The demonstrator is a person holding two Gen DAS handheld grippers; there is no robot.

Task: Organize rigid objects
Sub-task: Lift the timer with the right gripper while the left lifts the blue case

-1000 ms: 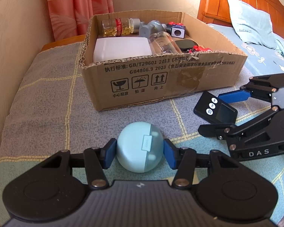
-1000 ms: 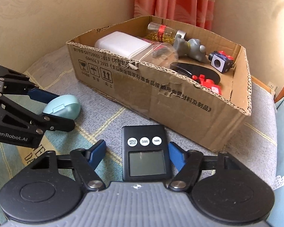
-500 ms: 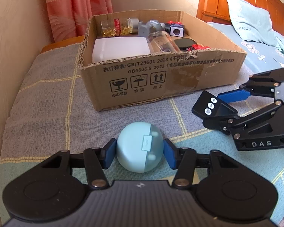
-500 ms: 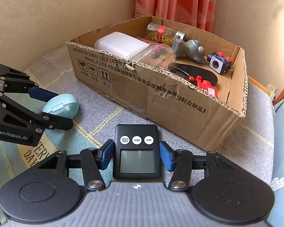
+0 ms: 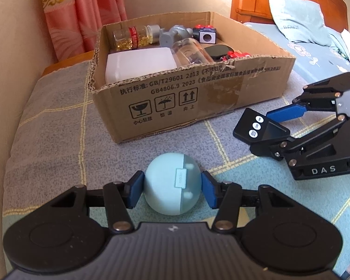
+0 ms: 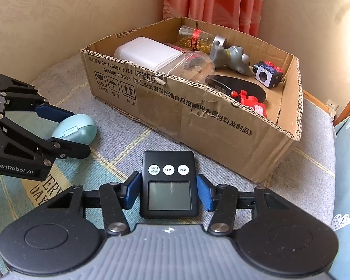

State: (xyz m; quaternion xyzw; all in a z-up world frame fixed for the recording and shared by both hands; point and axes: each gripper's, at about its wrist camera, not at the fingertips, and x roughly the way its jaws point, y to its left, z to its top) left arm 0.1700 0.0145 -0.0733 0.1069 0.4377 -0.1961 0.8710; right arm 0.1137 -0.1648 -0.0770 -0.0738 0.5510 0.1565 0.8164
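My left gripper (image 5: 171, 190) is shut on a round pale-blue case (image 5: 171, 183), held just above the checked bedcover. It also shows in the right wrist view (image 6: 75, 128) between the left gripper's fingers (image 6: 53, 113). My right gripper (image 6: 168, 192) is shut on a black digital timer (image 6: 169, 182) with three white buttons, lifted off the cover. The timer (image 5: 259, 127) and the right gripper (image 5: 284, 126) show at the right of the left wrist view. An open cardboard box (image 5: 193, 93) stands just beyond both grippers.
The box (image 6: 221, 121) holds a white container (image 6: 147, 52), a clear jar (image 6: 193, 64), a capsule bottle (image 6: 196, 38), a grey figure (image 6: 231, 58), a cube toy (image 6: 268, 73), a black item and a red toy. A wall is at left, curtains behind, a headboard and pillow (image 5: 298, 21) at right.
My right gripper has closed on the timer and lifted it slightly toward the box. My left gripper still holds the blue case and has risen a little.
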